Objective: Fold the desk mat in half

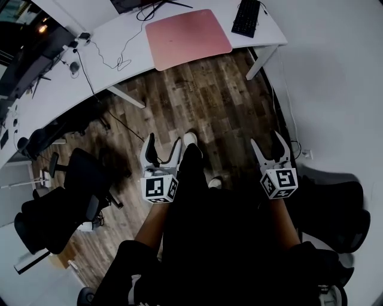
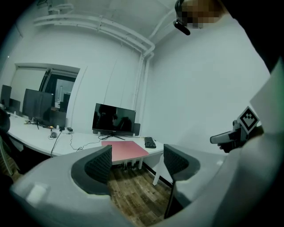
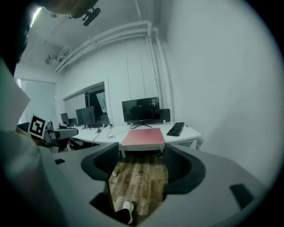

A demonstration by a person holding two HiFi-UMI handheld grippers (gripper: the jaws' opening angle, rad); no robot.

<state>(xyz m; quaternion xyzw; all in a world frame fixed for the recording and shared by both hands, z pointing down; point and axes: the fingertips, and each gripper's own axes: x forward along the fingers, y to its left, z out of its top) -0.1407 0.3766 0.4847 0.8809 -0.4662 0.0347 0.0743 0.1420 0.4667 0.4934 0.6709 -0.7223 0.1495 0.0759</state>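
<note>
A pink desk mat [image 1: 187,37] lies flat and unfolded on the white desk [image 1: 119,42] far ahead; it also shows as the pink mat [image 2: 128,150] and the pink mat [image 3: 143,137] in the two gripper views. My left gripper [image 1: 163,148] and right gripper [image 1: 270,143] are held over the wood floor, well short of the desk. Both are open with nothing between the jaws. The person's legs and white shoes [image 1: 190,139] stand between them.
A black keyboard [image 1: 246,17] lies right of the mat, a monitor [image 3: 141,110] behind it, cables [image 1: 114,57] to its left. Black office chairs [image 1: 66,197] stand at the left and another chair [image 1: 335,209] at the right. A white wall runs along the right.
</note>
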